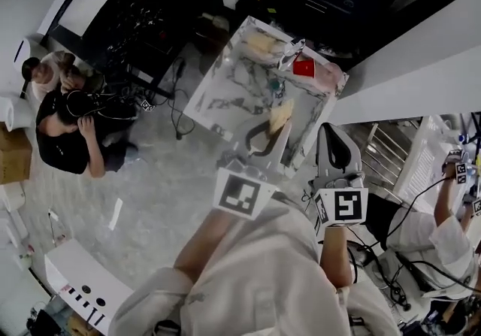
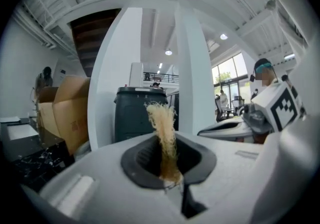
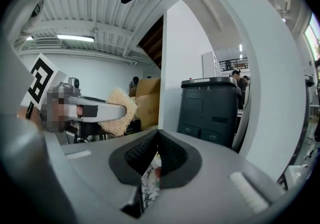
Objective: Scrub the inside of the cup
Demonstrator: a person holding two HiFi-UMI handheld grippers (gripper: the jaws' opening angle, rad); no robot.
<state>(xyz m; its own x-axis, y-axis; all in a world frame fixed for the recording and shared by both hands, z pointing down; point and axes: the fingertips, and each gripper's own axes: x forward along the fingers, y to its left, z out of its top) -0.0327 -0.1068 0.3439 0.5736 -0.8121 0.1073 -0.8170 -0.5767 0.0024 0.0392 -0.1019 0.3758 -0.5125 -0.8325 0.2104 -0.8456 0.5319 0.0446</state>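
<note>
A small red cup (image 1: 304, 68) stands near the far right corner of a marble-topped table (image 1: 225, 98). My left gripper (image 1: 269, 135) is shut on a tan, fibrous scrub sponge (image 1: 280, 115), held over the table's near edge. In the left gripper view the sponge (image 2: 163, 133) sticks up edge-on from between the closed pads. My right gripper (image 1: 331, 135) hangs just right of the table, shut with nothing in it. In the right gripper view its pads (image 3: 172, 155) meet, and the left gripper (image 3: 95, 112) with the sponge (image 3: 119, 114) shows at the left. The cup is not seen in either gripper view.
A yellowish pad (image 1: 259, 45), a pale wrapper (image 1: 290, 56) and a pinkish thing (image 1: 328, 77) lie near the cup. A person (image 1: 64, 128) sits at the left, another (image 1: 443, 229) at the right. A dark bin (image 3: 210, 110) and a white pillar (image 2: 192, 82) stand ahead.
</note>
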